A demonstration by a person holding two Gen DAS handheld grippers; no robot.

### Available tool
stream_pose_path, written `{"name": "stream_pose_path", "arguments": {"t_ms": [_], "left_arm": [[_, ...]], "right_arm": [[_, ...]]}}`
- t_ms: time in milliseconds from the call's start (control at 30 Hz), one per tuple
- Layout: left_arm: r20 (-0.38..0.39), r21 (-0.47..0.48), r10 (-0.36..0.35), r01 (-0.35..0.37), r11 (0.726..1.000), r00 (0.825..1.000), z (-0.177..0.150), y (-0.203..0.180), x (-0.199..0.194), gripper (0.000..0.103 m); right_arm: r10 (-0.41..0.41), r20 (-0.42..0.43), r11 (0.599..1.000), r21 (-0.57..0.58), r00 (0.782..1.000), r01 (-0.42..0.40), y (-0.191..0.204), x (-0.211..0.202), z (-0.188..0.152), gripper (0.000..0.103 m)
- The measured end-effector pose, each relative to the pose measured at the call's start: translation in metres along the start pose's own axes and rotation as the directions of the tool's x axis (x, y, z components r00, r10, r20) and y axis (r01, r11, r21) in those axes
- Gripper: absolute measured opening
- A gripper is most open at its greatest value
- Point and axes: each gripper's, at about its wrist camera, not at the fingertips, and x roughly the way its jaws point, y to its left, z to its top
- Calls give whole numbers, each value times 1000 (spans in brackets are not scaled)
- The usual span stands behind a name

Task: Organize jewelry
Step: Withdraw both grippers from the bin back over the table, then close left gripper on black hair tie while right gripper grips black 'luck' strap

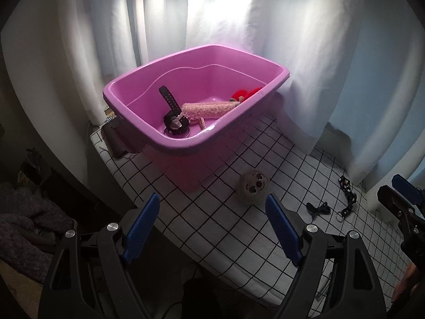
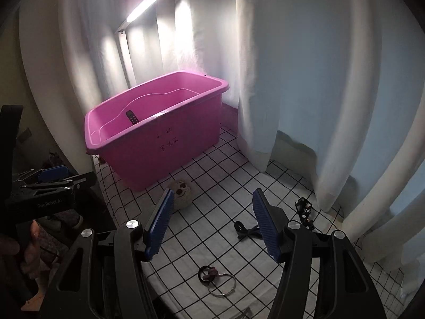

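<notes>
A pink plastic tub (image 1: 268, 63) (image 2: 186, 143) stands at the back of the checked tabletop. In it lie a black watch (image 1: 174, 118), a fuzzy pink band (image 1: 209, 109) and a red item (image 1: 245, 94). On the table lie a round beige face-shaped piece (image 1: 255, 186) (image 2: 182, 190), a black cord (image 1: 317, 208) (image 2: 245, 230), a dark chain bracelet (image 1: 348, 194) (image 2: 304, 208) and a metal ring with a dark hair tie (image 2: 215, 279). My left gripper (image 1: 212, 226) is open and empty, held above the table's front edge. My right gripper (image 2: 212, 226) is open and empty above the table.
White curtains (image 2: 292, 79) hang behind and to the right of the table. A lamp (image 2: 146, 5) shines above the tub. A dark box (image 1: 117, 138) sits left of the tub. Dark clutter (image 1: 26, 218) lies below the table's left edge.
</notes>
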Motion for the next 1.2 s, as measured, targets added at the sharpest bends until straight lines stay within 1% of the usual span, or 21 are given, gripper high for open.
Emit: {"name": "stream_pose_path", "arguments": {"t_ms": [100,233,400,533,600,733,800,867,1000,1100,1167,1200], "left_arm": [[1,-3,-31,31,1000,1000,-23,-14,-9,81],[-12,15,-60,60,998,998,-48,-34,-10,81],[-30,77,-78,80,994,997,-70,-54,-6,82],[-44,150,-101,107,983,994,-81,-66,6,82],[-60,177,-113,122,977,992,-87,-71,13,82],[-90,201,-141,157,967,986,-99,-79,27,82],[-108,205,-148,167,964,983,-105,-83,34,82],[-114,205,-141,162,965,984,-109,-87,39,82],[-98,174,-135,150,973,986,-116,-94,45,82],[-95,148,-112,125,981,989,-121,-103,53,82],[-92,124,-97,108,986,991,-124,-110,59,82],[-95,113,-77,87,990,993,-126,-114,62,82]], "right_arm": [[-19,10,999,42,1000,18,-26,-19,-30,59],[-72,14,992,105,997,70,-58,-43,-65,59],[-138,-24,969,206,990,140,-89,-59,-104,59],[-203,-38,937,282,978,205,-100,-65,-126,59],[-228,-58,920,315,972,235,-102,-64,-134,59],[-267,-94,901,329,959,283,-102,-57,-148,59],[-268,-97,897,339,958,285,-102,-56,-153,59],[-265,-101,900,331,959,284,-104,-52,-155,59],[-264,-92,914,295,960,280,-113,-44,-153,59],[-233,-84,928,278,969,247,-126,-31,-149,59],[-194,-76,943,259,978,207,-137,-19,-146,59],[-175,-83,951,245,981,190,-142,-12,-144,59]]}}
